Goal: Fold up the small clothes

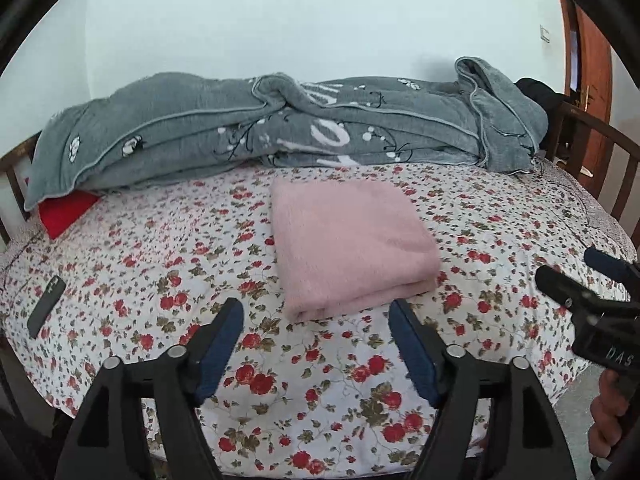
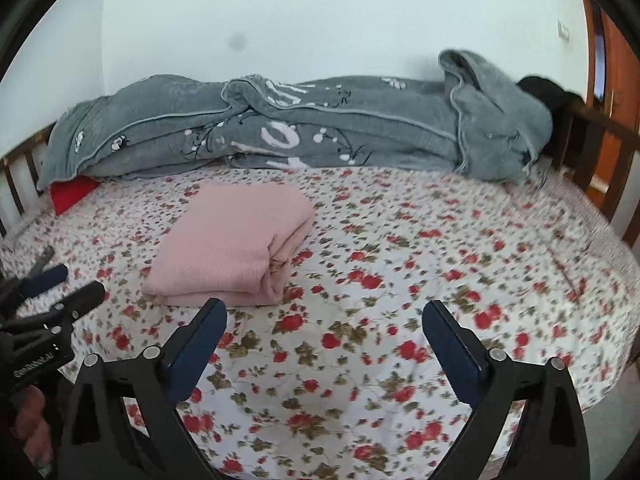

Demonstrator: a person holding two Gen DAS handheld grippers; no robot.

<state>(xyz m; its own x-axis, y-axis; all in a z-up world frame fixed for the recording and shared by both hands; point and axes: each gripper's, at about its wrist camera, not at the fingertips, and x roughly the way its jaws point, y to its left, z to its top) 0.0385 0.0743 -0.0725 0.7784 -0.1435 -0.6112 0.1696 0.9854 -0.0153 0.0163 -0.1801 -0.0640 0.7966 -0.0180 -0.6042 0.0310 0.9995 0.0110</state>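
1. At the far left of the bed, a wooden slatted rail (image 1: 16,184), with a red cushion (image 1: 66,212) tucked under the end of the grey blanket.
2. Near the left edge, lying flat on the floral sheet (image 1: 160,248): a dark phone (image 1: 46,306), well apart from everything else.
3. Along the far side, against the pale wall (image 1: 300,20): a crumpled grey blanket (image 1: 280,128) with white lettering, stretching almost the whole width of the bed.
4. Left gripper (image 1: 316,312) held above the near part of the sheet, jaws spread apart and gripping nothing; blue pads (image 1: 222,344) clear of the cloth.
5. Just beyond those jaws, in the middle of the bed: the pink folded garment (image 1: 352,240), lying flat in a neat rectangle, layered edges showing on its near and right sides, touched by neither gripper.
6. Right gripper (image 2: 324,320) to the right of the garment, over bare sheet, jaws spread wide and empty; in the left wrist view, seen at the right edge with part of a hand (image 1: 608,412) on its handle.
7. At the far right: a dark bundle (image 1: 536,92) on the bed rail, then a brown wooden door (image 1: 592,52).
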